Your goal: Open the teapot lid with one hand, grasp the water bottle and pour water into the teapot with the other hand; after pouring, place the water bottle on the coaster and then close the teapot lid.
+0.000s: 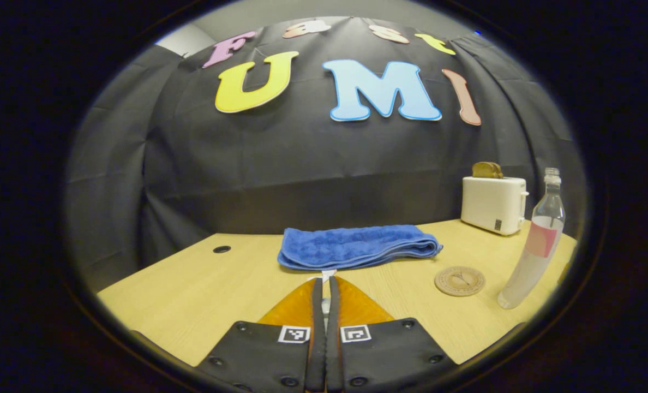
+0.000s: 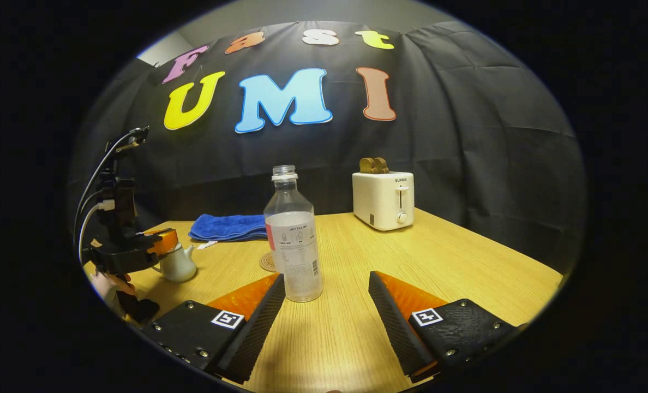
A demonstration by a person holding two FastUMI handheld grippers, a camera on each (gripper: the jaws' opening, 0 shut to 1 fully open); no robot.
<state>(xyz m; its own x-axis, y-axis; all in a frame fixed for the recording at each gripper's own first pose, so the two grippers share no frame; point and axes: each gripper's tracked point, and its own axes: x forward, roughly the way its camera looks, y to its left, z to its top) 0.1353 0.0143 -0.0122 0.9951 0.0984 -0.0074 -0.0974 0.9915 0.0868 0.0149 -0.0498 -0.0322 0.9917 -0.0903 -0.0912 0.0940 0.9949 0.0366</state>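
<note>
The left gripper [image 1: 325, 289] has its fingers pressed together over the teapot [image 2: 178, 264], apparently pinching the lid knob, though what they hold is hidden, so the lid step looks to be in hand. The right gripper [image 2: 327, 295] sits spread wide just short of the uncapped water bottle [image 2: 293, 234], and next it needs to close in around the body. The coaster [image 1: 459, 280] waits on the pale wooden table [image 2: 466, 256], with a blue towel [image 1: 357, 246] and white toaster [image 2: 383, 201] by the black-draped wall.
</note>
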